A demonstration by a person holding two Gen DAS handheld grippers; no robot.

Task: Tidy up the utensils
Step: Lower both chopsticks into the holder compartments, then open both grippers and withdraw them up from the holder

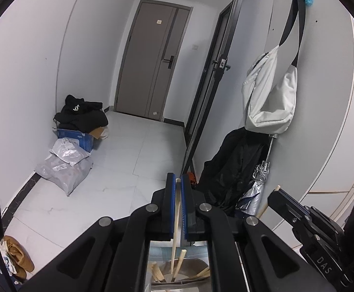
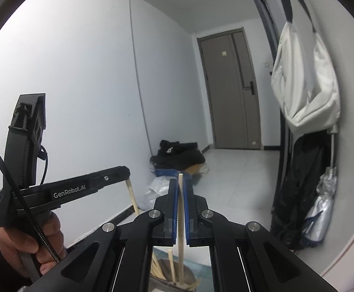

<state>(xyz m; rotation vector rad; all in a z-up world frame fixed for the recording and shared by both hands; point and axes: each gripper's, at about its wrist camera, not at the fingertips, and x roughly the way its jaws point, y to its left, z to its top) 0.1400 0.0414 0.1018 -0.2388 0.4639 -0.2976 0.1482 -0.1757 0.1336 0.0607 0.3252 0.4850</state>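
Observation:
My left gripper is shut on a pale wooden chopstick that stands nearly upright between its blue pads. Its lower end reaches down towards a grey metal holder with several more chopsticks in it. At the right of that view, my right gripper holds another chopstick. In the right wrist view, my right gripper is shut on its chopstick above the same holder. My left gripper shows at the left with its chopstick, held by a hand.
A hallway with a white tiled floor leads to a brown door. A white bag, a black jacket and a folded silver umbrella are against the right wall. Black clothes on a blue box and plastic parcels lie at the left.

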